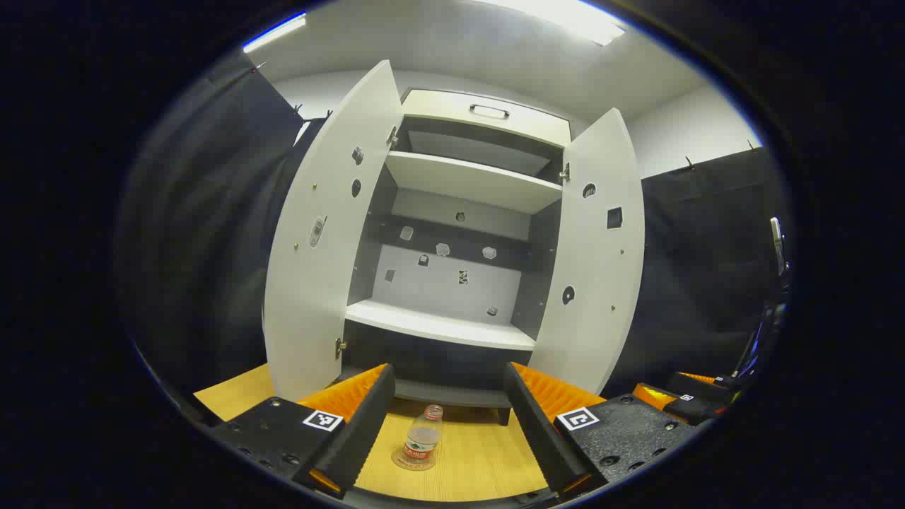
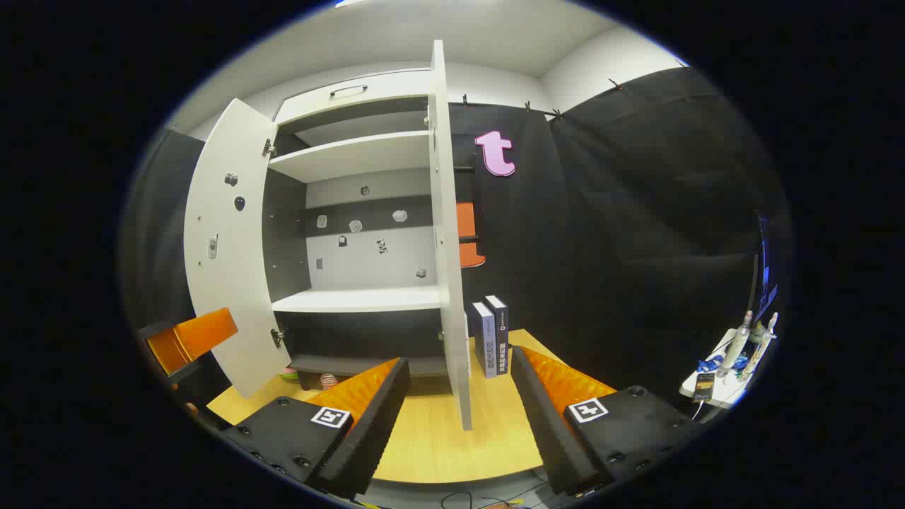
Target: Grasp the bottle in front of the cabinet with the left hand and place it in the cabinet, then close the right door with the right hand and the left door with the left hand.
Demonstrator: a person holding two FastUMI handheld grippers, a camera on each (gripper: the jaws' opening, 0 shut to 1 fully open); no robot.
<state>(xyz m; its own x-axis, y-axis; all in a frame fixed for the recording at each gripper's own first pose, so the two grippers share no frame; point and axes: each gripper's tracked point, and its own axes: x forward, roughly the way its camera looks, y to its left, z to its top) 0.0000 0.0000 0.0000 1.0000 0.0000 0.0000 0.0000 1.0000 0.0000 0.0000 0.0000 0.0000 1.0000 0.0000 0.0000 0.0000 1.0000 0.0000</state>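
Wooden table (image 2: pixel 438 438), two boxes (image 2: pixel 491 338) beside cabinet (image 2: pixel 353 300)

Both cabinet doors (image 1: pixel 318 233) stand wide at frame centre; shelf openings unobstructed. Bottle (image 1: pixel 422 442) stands low centre on the desk (image 1: pixel 481 459). Two boxes (image 2: pixel 491 336) stand beside the right door.

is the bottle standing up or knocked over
Standing upright: the bottle rests on its base on the wooden table, cap on top, between the open left gripper's fingers, untouched.
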